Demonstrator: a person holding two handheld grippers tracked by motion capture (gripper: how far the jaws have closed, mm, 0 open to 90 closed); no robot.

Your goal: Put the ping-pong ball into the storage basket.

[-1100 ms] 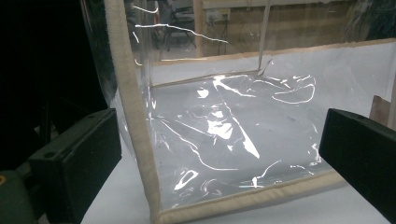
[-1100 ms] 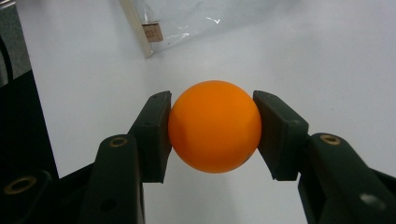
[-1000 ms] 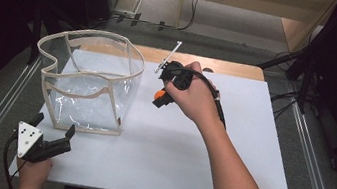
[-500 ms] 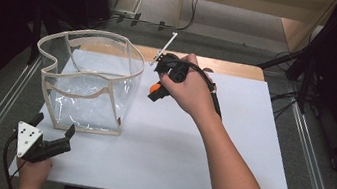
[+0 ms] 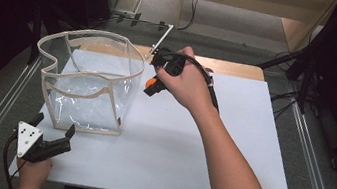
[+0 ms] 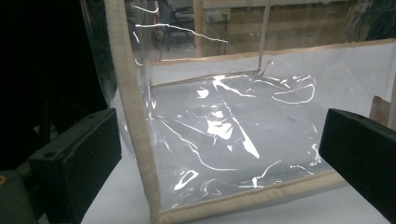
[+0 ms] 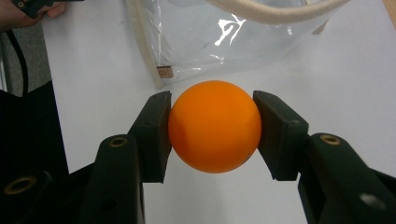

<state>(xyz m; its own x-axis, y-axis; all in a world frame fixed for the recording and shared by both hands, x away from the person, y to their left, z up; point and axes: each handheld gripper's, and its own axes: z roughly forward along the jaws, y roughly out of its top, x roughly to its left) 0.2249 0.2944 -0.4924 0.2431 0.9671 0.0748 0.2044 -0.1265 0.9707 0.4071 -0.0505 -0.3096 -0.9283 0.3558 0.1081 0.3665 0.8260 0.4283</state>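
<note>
Right gripper view: the right gripper (image 7: 213, 127) is clamped on an orange ball (image 7: 214, 126), one pad (image 7: 157, 134) at each side of its widest part, held above the white table (image 7: 327, 84) just short of the clear bag (image 7: 219, 32). Judged light, smooth and rigid, the ball looks apt to slip if the pads sit off its middle; the present hold across the widest part appears sound. The bag looks soft and floppy, its film creased and its rim (image 5: 95, 34) wavy, so it may sag if nudged. In the high view the hand (image 5: 186, 79) covers most of the right gripper, and the ball (image 5: 150, 81) shows as a small orange patch beside the bag's right wall. The left gripper (image 5: 53, 133) rests near the table's front left corner, jaws wide apart and holding nothing, facing the bag's near corner. Glare on the film obscures the bag's floor; whether it holds anything cannot be told for certain.
</note>
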